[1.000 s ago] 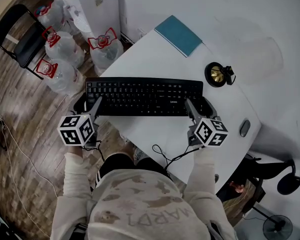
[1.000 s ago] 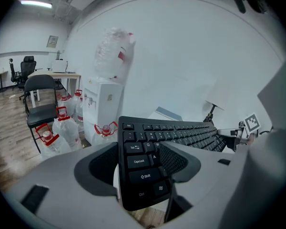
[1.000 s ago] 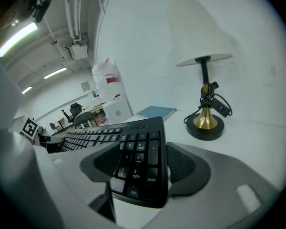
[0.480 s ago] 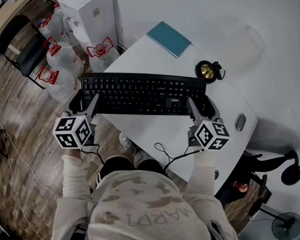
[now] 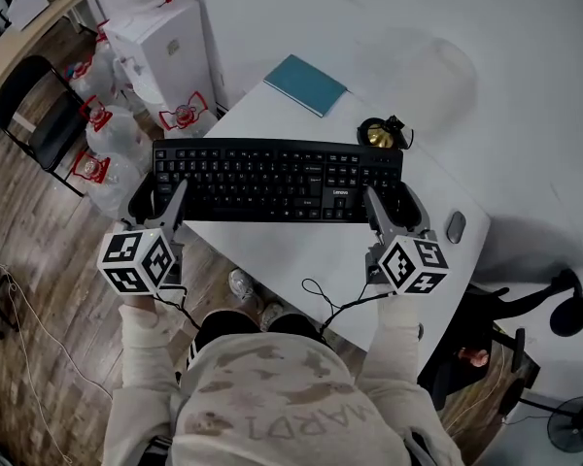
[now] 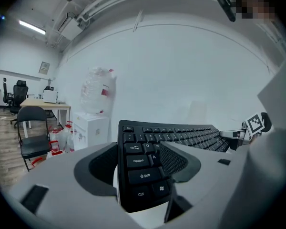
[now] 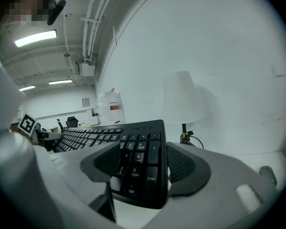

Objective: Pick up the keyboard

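Both my left gripper (image 5: 159,203) and right gripper (image 5: 394,212) have jaws pinching the keyboard (image 5: 272,178) ends, so one slip could drop it on the desk (image 5: 291,250).

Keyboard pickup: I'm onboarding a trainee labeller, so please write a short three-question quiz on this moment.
1. True or false: only the right hand-held gripper grips the keyboard.
2. What lies on the table beyond the keyboard's far edge? A teal notebook; B mug; C phone.
3. Name the small grey object on the table to the right of the right hand-held gripper.
Key: 1 false, the left hand-held gripper clamps the other end; 2 A; 3 mouse.
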Action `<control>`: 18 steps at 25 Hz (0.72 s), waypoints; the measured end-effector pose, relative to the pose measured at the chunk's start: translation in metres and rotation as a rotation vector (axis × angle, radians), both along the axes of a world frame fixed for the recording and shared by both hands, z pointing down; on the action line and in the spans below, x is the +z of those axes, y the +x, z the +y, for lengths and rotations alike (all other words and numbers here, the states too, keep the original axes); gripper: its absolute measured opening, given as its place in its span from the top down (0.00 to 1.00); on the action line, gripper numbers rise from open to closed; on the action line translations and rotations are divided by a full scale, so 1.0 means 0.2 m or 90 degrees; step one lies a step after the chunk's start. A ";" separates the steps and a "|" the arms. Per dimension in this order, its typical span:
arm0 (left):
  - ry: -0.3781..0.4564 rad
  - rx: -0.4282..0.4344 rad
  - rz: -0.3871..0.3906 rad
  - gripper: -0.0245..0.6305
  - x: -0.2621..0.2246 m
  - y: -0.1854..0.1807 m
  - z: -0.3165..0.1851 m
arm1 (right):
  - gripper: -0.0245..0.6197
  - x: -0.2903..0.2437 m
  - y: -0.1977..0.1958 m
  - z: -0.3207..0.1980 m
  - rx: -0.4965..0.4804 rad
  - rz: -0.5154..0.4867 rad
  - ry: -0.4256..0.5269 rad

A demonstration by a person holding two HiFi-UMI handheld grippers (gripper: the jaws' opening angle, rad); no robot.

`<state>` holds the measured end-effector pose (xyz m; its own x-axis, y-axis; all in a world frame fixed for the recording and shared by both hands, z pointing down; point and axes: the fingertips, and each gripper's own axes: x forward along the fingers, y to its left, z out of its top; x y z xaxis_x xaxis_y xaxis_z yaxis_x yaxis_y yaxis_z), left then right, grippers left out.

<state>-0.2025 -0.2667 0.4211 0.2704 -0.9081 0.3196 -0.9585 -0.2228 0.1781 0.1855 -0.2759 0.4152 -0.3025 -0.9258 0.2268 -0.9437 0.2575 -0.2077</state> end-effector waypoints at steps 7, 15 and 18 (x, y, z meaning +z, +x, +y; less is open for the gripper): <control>0.048 0.017 -0.003 0.55 -0.17 0.09 0.01 | 0.47 -0.15 0.09 0.09 0.025 -0.001 0.040; 0.093 0.032 0.010 0.55 -0.30 0.15 0.01 | 0.47 -0.30 0.15 0.16 0.053 0.012 0.090; 0.112 0.036 0.019 0.55 -0.34 0.15 0.01 | 0.47 -0.35 0.14 0.19 0.063 0.018 0.111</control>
<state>-0.1732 -0.2650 0.3540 0.3294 -0.9324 0.1484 -0.9386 -0.3063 0.1590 0.2141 -0.2375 0.3442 -0.2033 -0.9768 0.0670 -0.9712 0.1925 -0.1403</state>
